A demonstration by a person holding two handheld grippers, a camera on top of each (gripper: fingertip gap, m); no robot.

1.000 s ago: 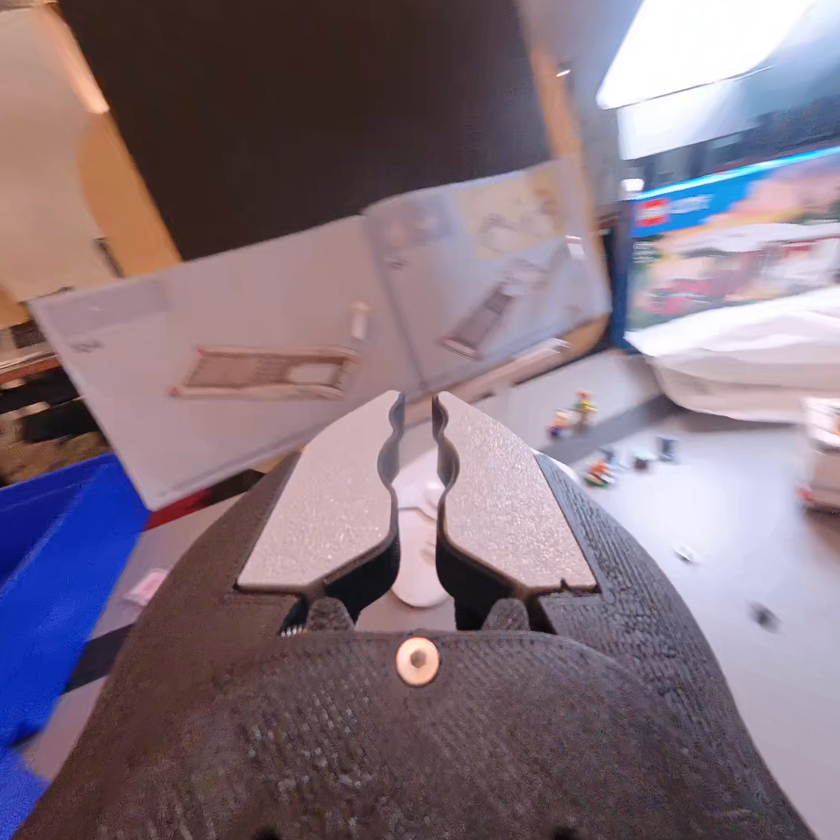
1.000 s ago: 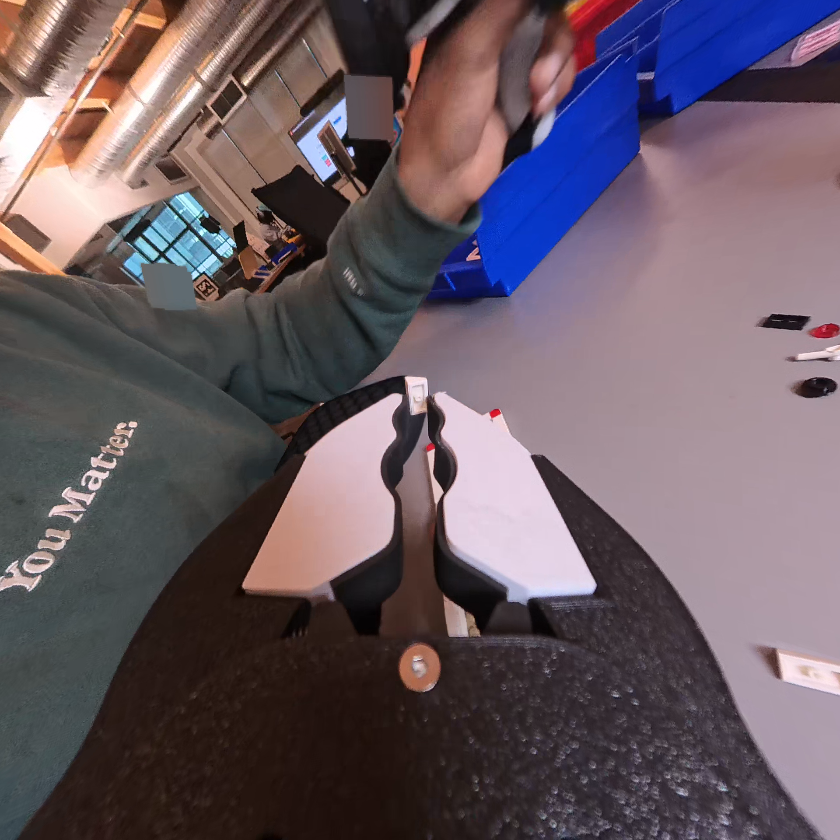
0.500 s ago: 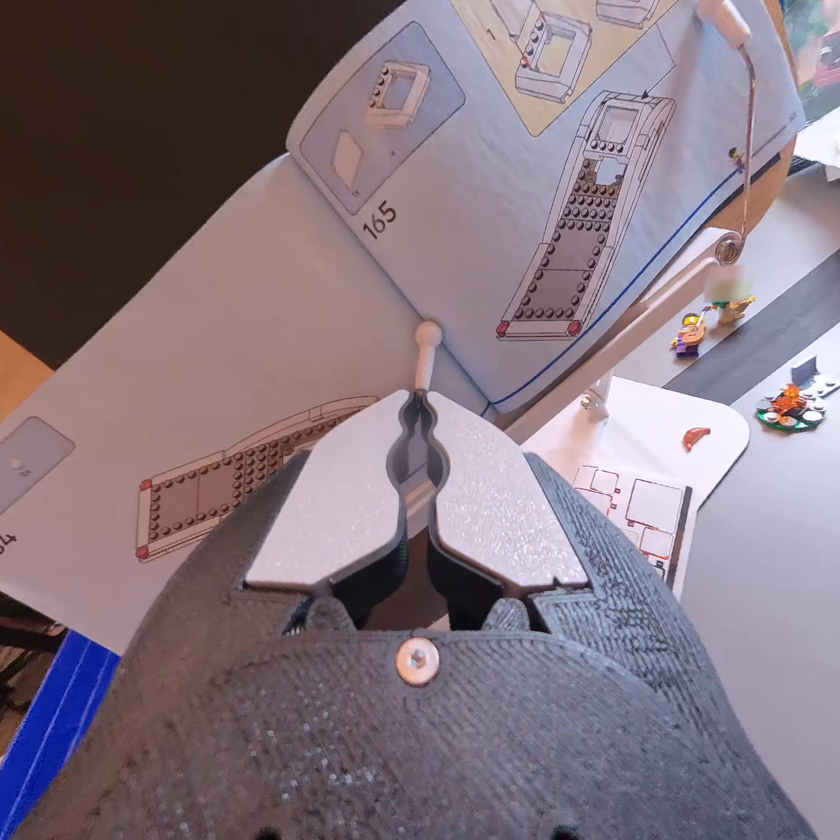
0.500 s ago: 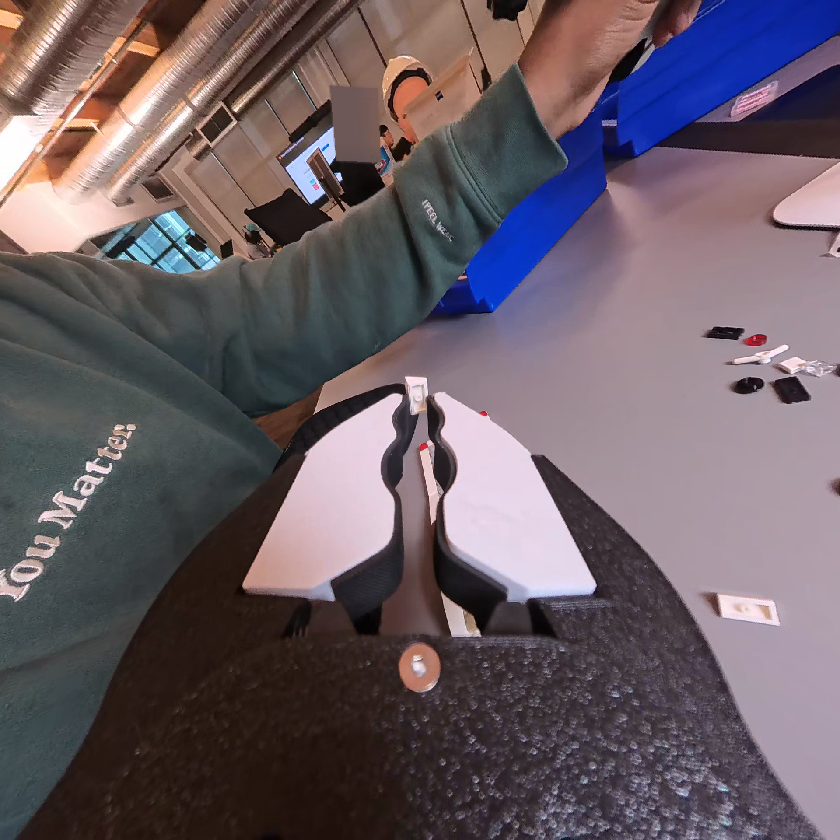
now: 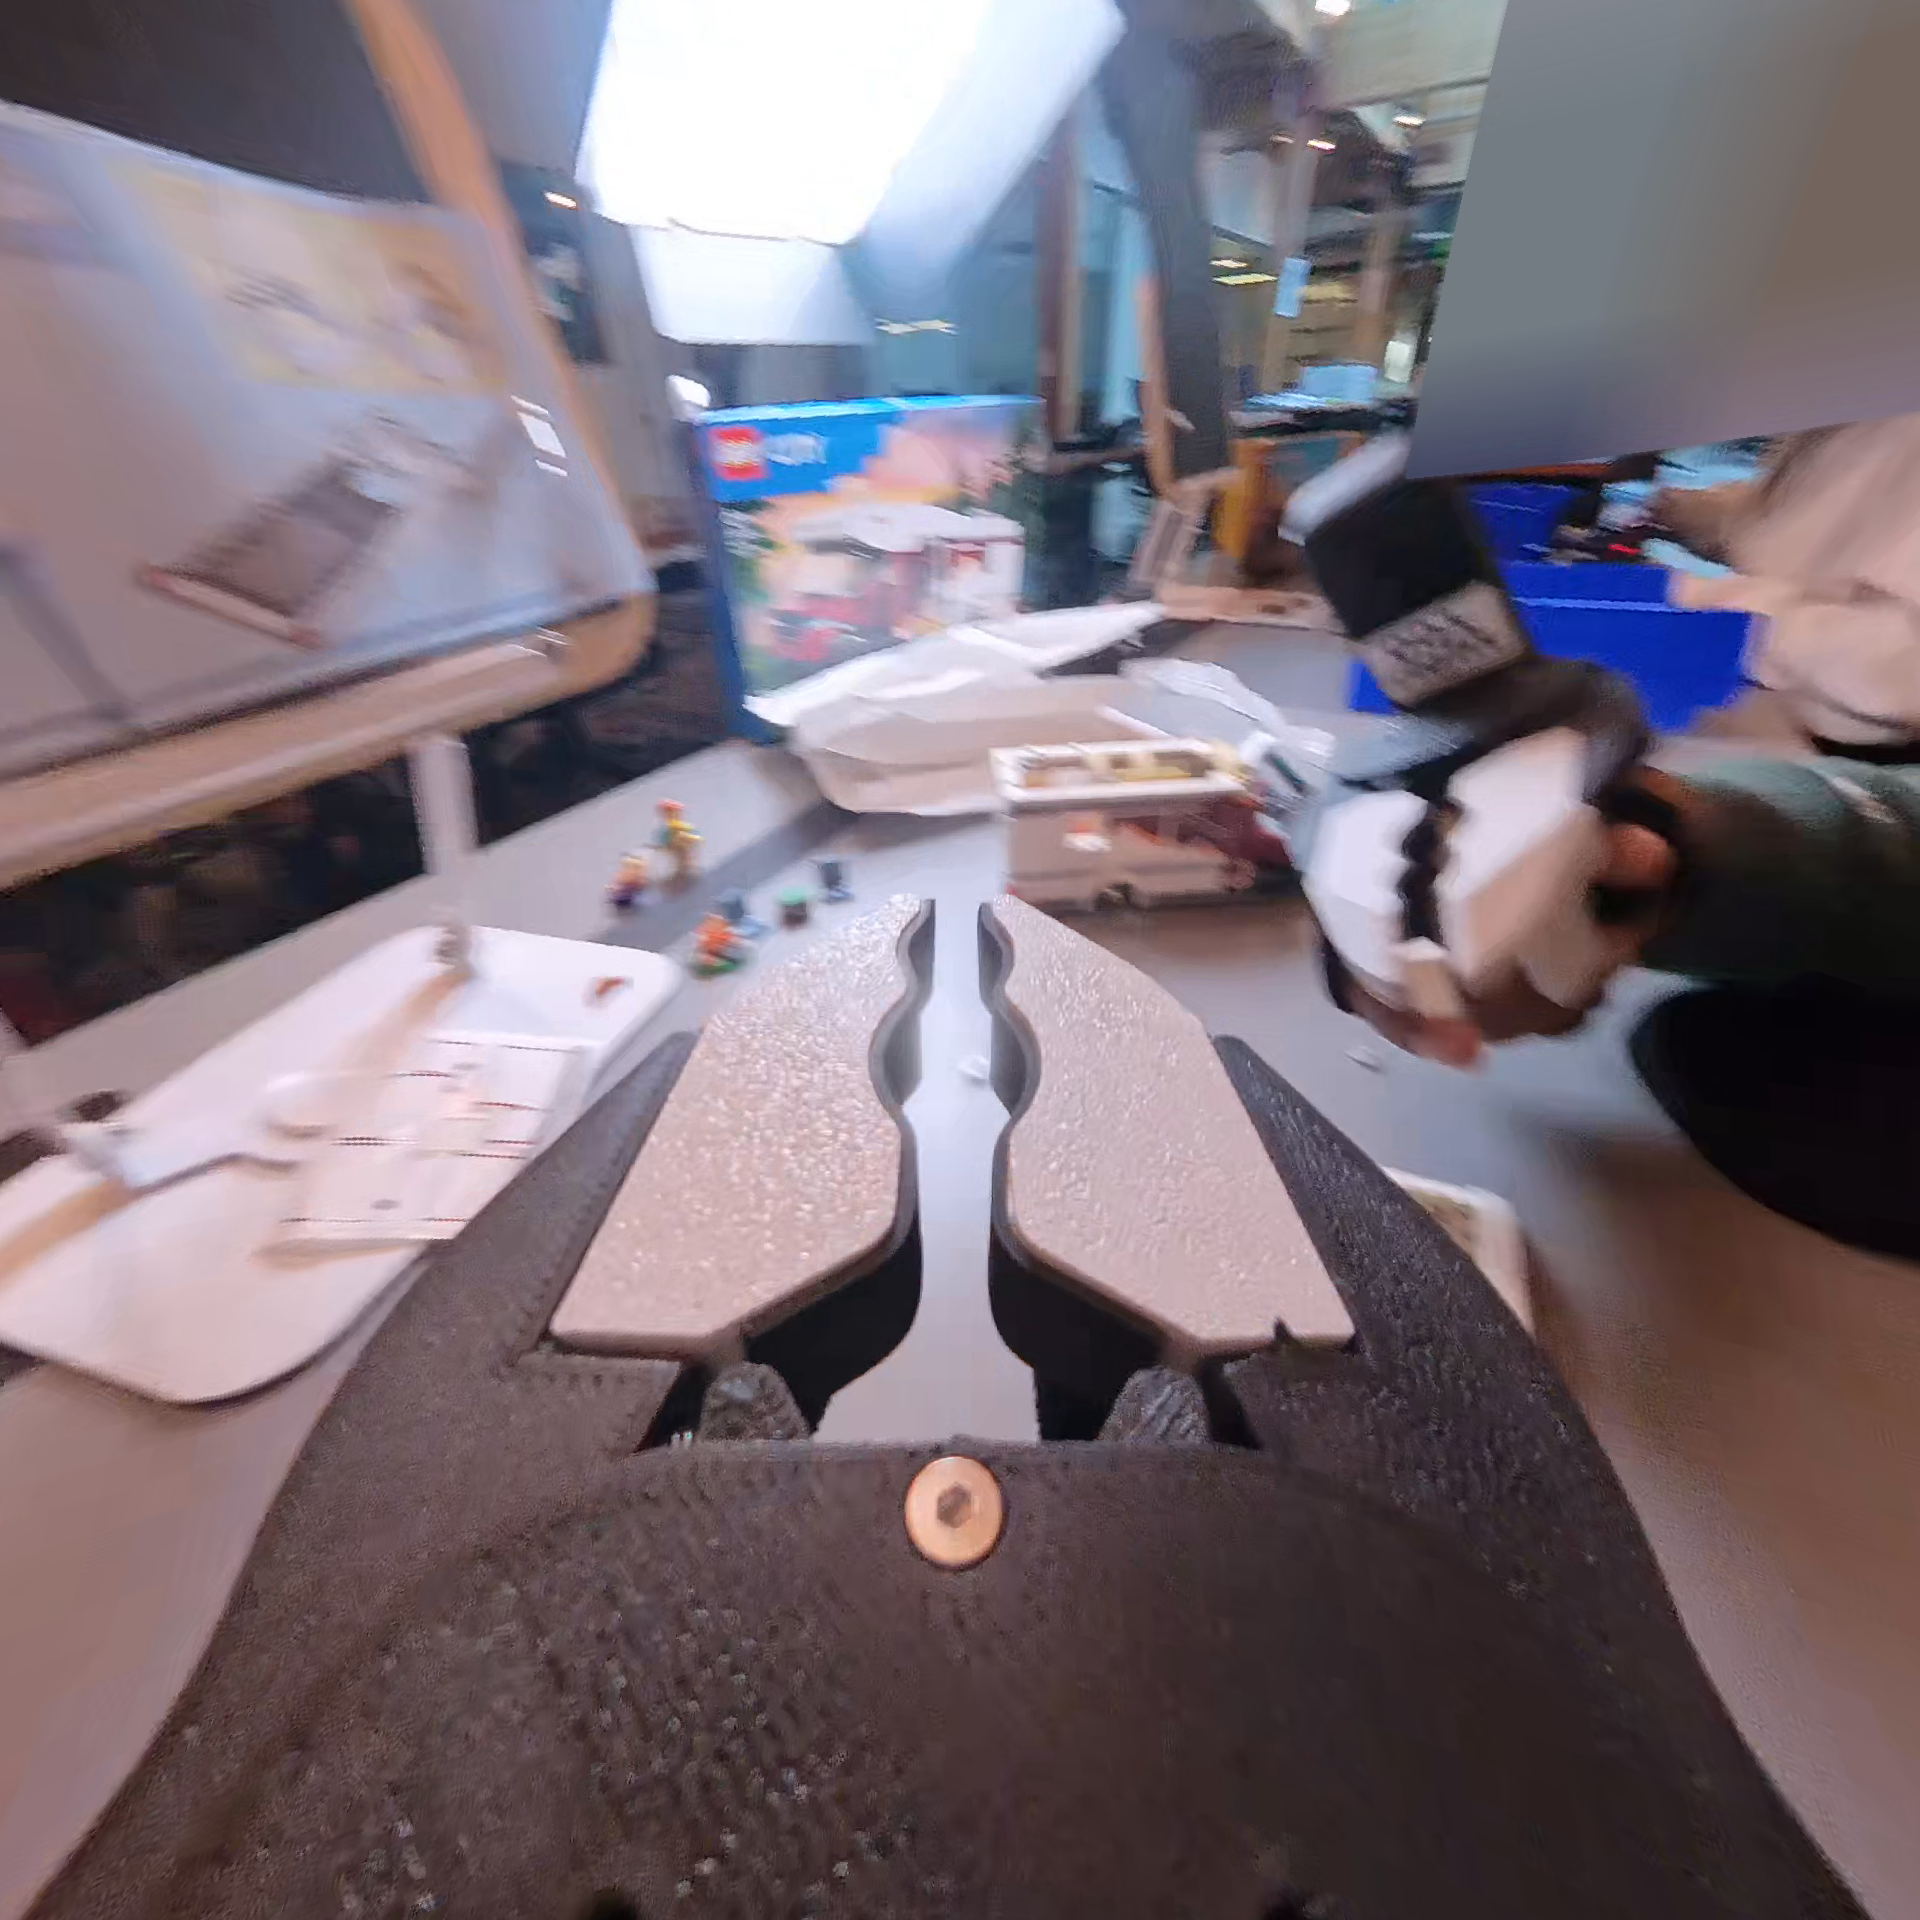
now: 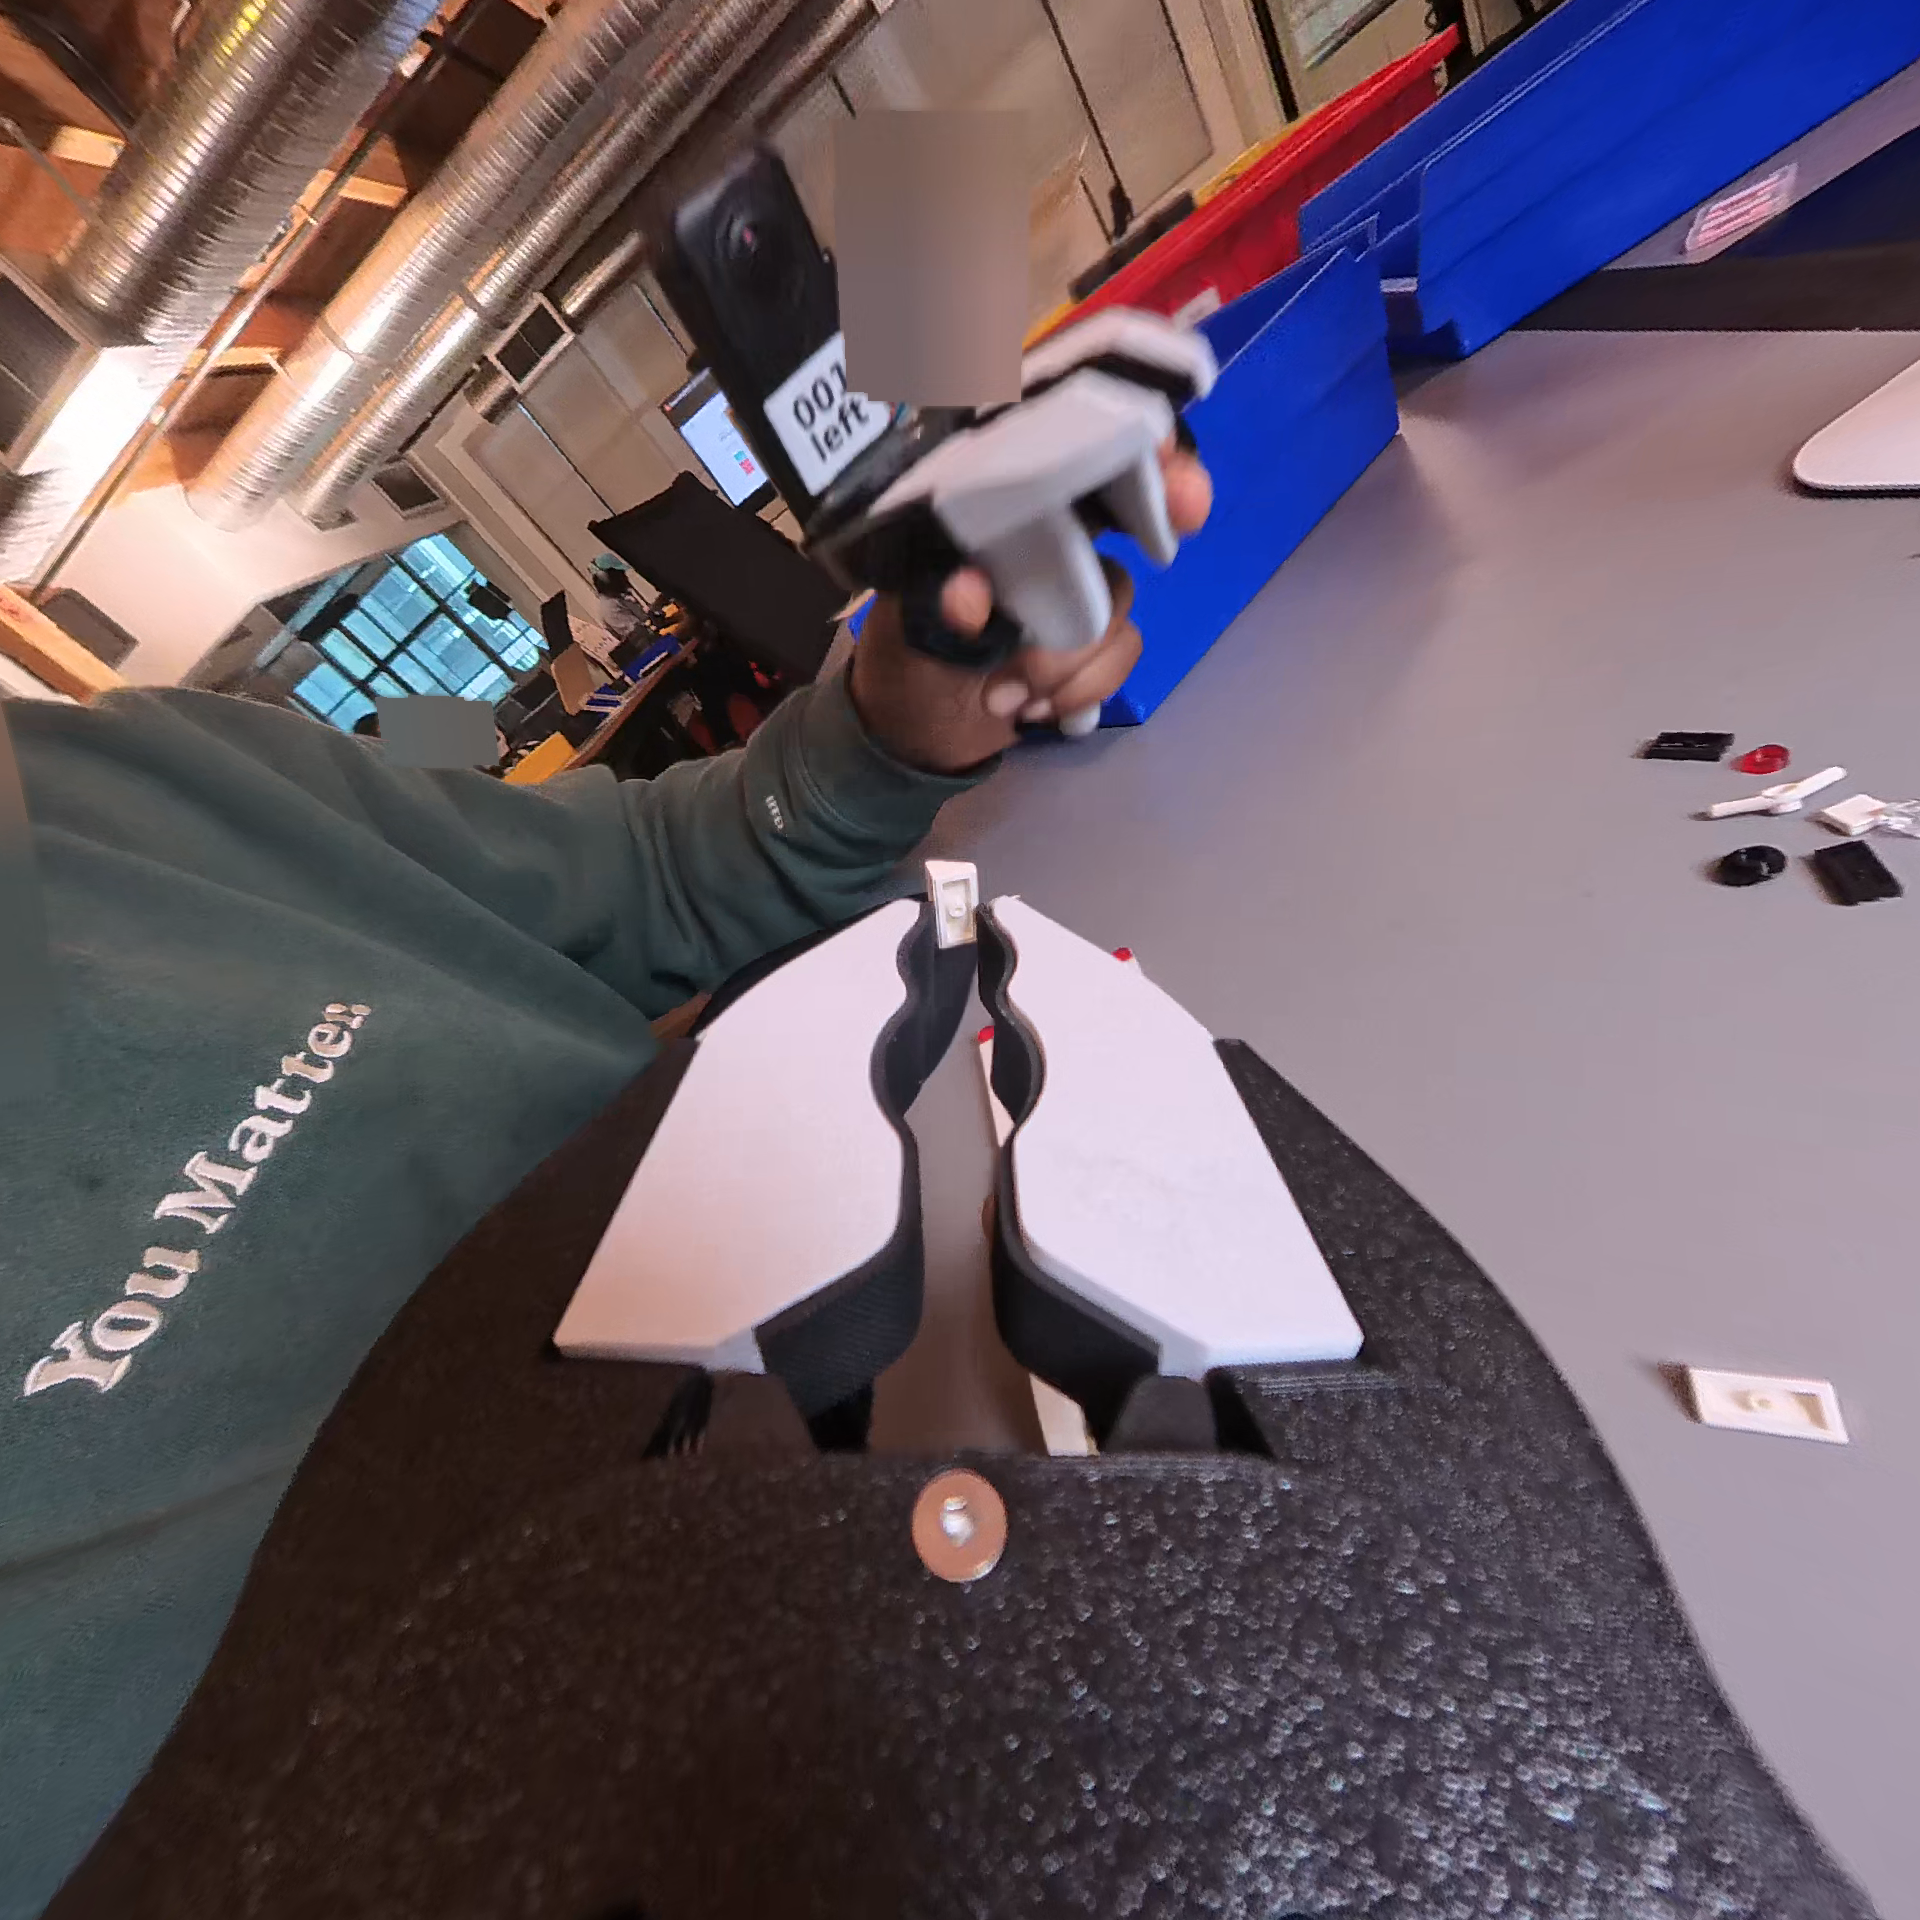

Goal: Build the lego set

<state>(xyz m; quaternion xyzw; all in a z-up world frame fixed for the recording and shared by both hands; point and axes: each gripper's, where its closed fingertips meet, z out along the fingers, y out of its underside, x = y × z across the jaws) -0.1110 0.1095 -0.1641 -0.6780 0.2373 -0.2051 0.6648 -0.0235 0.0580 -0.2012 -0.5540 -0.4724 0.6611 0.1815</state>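
My left gripper (image 5: 956, 914) hovers over the grey table (image 5: 1195, 997) with its jaws a little apart; only table shows between them. In the right wrist view it (image 6: 1091, 416) is held up in a hand with a green sleeve. My right gripper (image 6: 961, 914) is shut on a small white plate piece (image 6: 953, 906) that sticks up from the fingertips. In the left wrist view this gripper (image 5: 1423, 935) is at the right, blurred, with the small white piece (image 5: 1429, 982) at its tips. A long white part with red ends (image 6: 1060, 1413) lies beneath the right gripper.
An open instruction booklet (image 5: 260, 416) rests on a white stand (image 5: 343, 1091) at the left. Beyond are minifigures (image 5: 665, 852), a white camper model (image 5: 1122, 831), white bags (image 5: 935, 707) and a toy box (image 5: 873, 540). Blue bins (image 6: 1278, 436), loose small parts (image 6: 1777, 805) and a white plate (image 6: 1766, 1403) show in the right wrist view. My hands' fingertips stand some 11 cm from each other. The white camper model (image 5: 1122, 831) sits 20 cm or so from the ends of my right fingers.
Half a second ago the left jaws were closed at a white peg of the booklet stand; now they have parted and swung right, away from the booklet. The right gripper keeps its white piece.
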